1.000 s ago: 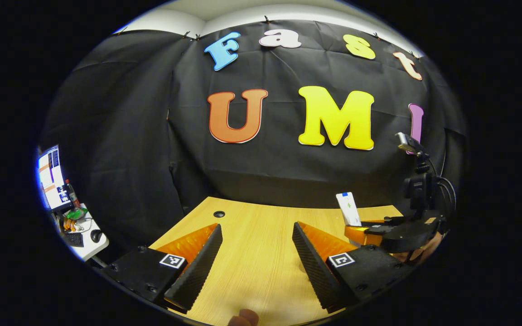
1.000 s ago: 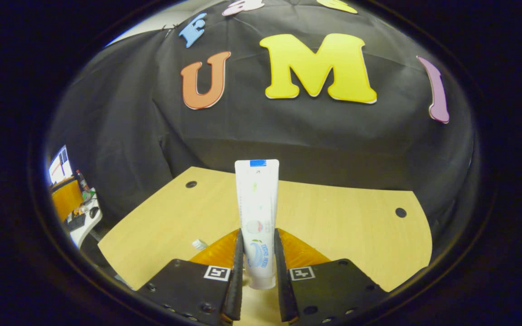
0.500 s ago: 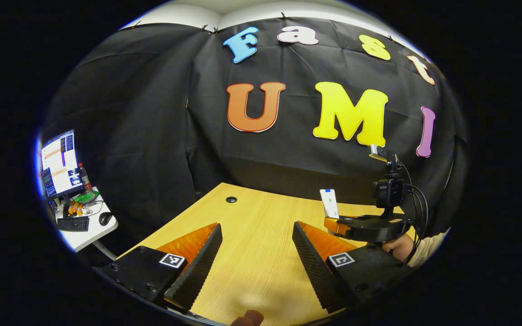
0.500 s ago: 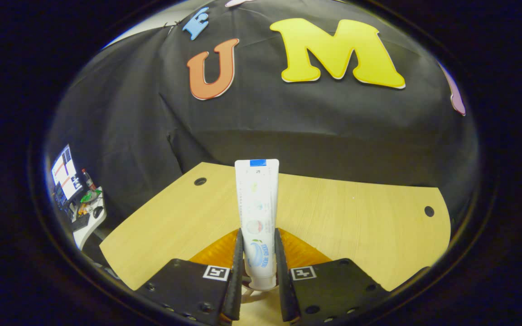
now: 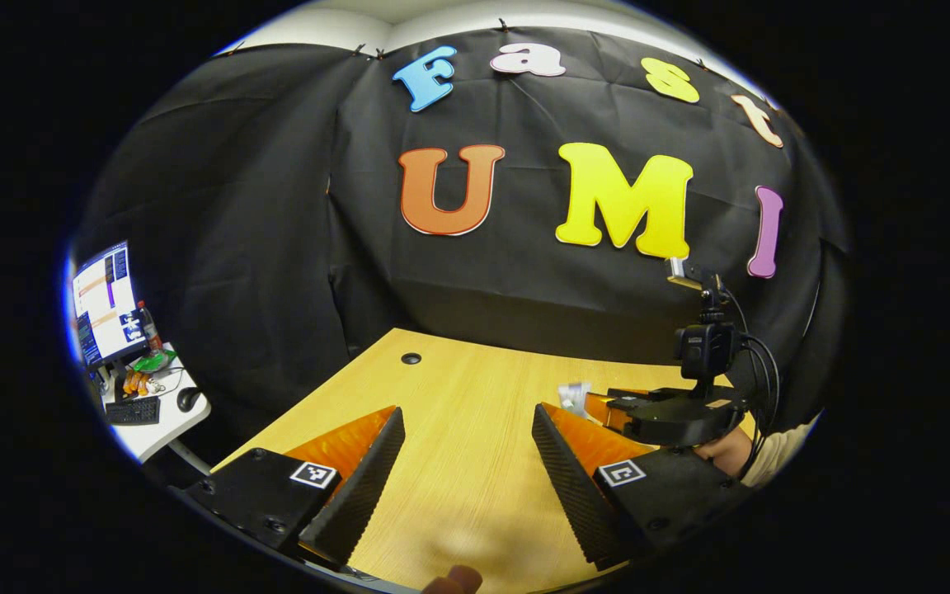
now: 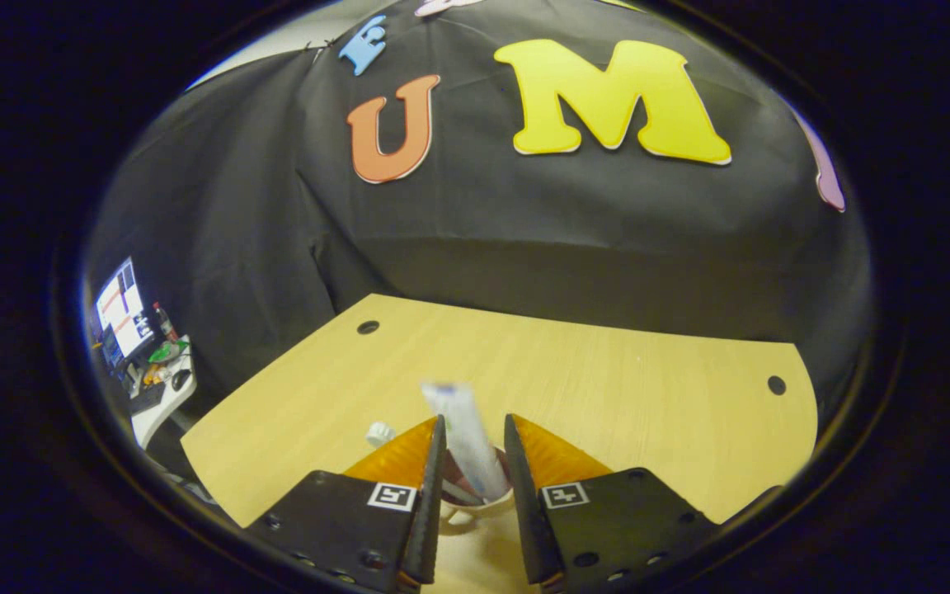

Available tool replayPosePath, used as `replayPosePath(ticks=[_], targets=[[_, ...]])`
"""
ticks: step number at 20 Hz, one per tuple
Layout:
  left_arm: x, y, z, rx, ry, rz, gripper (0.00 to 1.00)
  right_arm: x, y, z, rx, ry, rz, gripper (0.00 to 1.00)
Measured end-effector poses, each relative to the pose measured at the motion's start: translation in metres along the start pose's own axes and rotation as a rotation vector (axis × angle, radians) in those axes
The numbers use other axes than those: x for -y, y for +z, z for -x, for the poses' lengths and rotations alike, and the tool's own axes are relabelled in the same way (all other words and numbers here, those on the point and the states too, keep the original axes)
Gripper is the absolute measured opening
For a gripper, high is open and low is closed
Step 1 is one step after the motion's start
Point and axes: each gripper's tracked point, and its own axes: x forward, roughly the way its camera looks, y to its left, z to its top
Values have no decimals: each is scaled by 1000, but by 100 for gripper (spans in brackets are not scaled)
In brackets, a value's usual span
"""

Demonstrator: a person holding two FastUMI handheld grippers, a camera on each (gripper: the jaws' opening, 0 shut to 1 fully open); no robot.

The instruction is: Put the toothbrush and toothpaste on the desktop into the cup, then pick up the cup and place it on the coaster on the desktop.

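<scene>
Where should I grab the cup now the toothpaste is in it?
Probably the cup's outer wall, just below the rim, coming in level from the side. The toothpaste leans up out of its mouth, so a grab from above would likely knock it.

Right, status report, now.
Left gripper open, above desk. Right gripper open; toothpaste tilted, blurred, in cup beneath. No obstruction seen.

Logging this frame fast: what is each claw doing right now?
Left claw: open, empty.
Right claw: open, toothpaste tube blurred between its fingers, tilted, not gripped, over the cup.
</scene>
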Motion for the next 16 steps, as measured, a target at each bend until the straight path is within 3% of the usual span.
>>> replayPosePath(ticks=[3,6,9,16], targets=[[12,-5,-8,-20,-43,10,99,1,14,27,55,1,15,43],[24,-18,-16,-62,-87,31,99,6,29,59,111,-11,24,59],[39,-20,-25,-79,-123,46,99,24,47,99,158,-60,32,60],[82,-51,-53,-188,-227,49,98,64,103,203,328,-170,53,80]])
